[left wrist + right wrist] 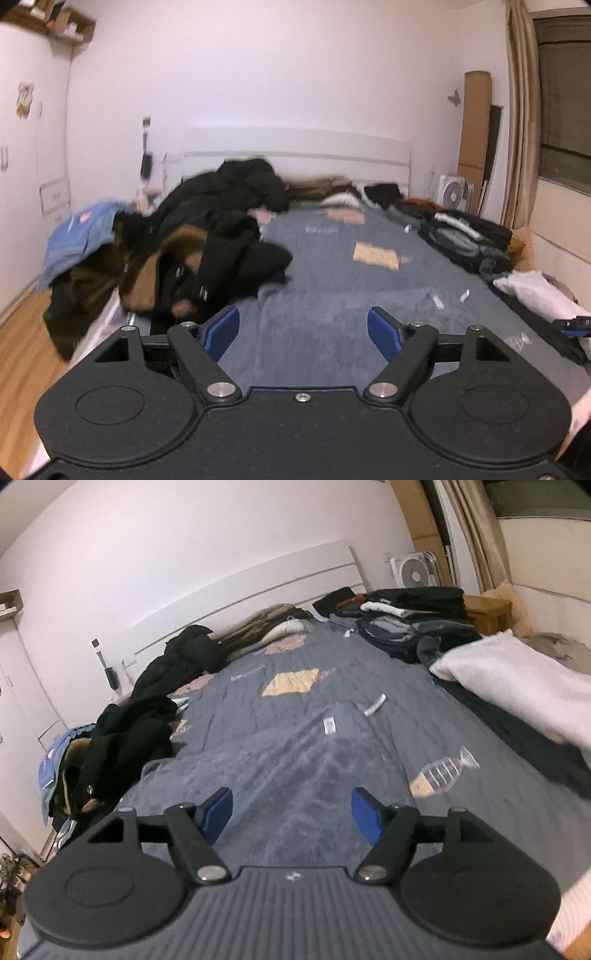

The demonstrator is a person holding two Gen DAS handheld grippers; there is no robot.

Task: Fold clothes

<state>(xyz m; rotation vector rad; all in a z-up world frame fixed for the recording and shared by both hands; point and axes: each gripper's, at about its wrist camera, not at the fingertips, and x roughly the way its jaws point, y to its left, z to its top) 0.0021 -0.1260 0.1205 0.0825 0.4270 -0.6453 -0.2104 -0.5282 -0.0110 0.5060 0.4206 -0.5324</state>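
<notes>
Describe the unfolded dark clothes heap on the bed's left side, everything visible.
The dark clothes heap is a loose, unfolded mound on the left part of the blue-grey bedspread, running from near the white headboard down to the bed's left edge. It is mostly black coats or jackets, thick and soft-looking, with a brown fuzzy lining showing and small metal fasteners. A light blue garment drapes over its outer side, and part spills past the mattress edge. Neither gripper touches it. Motion blur hides finer detail.
</notes>
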